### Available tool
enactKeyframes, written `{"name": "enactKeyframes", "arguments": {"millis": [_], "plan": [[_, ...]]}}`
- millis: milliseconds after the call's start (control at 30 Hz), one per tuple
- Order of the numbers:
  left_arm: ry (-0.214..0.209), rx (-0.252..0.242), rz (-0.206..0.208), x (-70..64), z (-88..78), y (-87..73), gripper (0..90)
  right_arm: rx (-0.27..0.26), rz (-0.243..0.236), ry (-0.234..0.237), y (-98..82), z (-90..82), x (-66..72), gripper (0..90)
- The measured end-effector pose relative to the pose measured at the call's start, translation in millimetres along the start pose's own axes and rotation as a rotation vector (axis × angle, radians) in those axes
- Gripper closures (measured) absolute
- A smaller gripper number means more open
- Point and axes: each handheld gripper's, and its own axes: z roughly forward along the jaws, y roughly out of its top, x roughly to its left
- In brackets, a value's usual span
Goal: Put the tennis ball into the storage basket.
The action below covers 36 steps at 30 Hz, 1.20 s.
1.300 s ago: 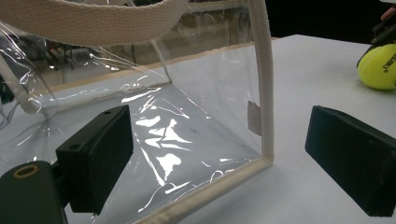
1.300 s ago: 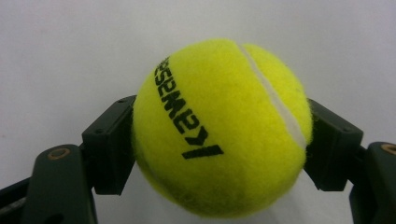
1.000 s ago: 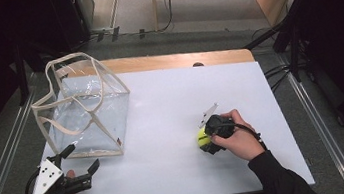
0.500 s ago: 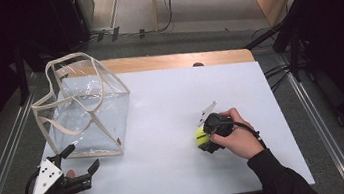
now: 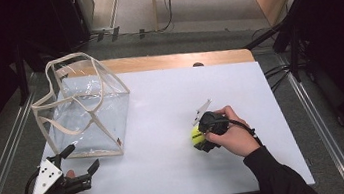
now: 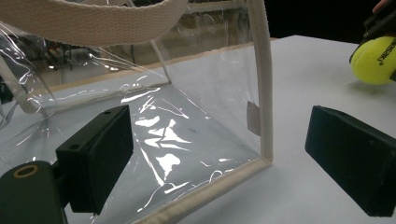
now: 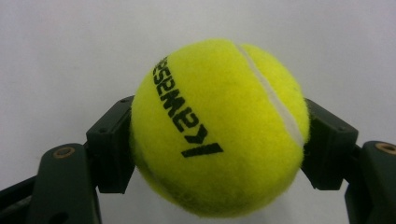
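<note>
The tennis ball is clamped between the right gripper's jaws, just above the white desk. The left gripper's jaws stand wide open and empty beside the clear tote bag. The round ball could be squeezed out of the flat jaws in transit, or the bag's floppy rim could be caught.

one tennis ball, one clear bag, two grippers

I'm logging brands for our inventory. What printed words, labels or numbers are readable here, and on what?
Black lettering on the tennis ball: upside down in the right gripper view, cut off in the left gripper view; no sure reading.
Small tag on the clear bag: blank or too blurred.
</note>
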Motion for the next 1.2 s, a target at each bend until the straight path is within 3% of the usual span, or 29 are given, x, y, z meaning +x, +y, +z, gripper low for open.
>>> {"name": "enactKeyframes", "arguments": {"millis": [1200], "plan": [[-0.003, -0.004, -0.002, 0.4, -0.4, -0.1, 8.3, -0.001, -0.062, 0.023, 35.6, 0.5, 9.5, 23.4]]}}
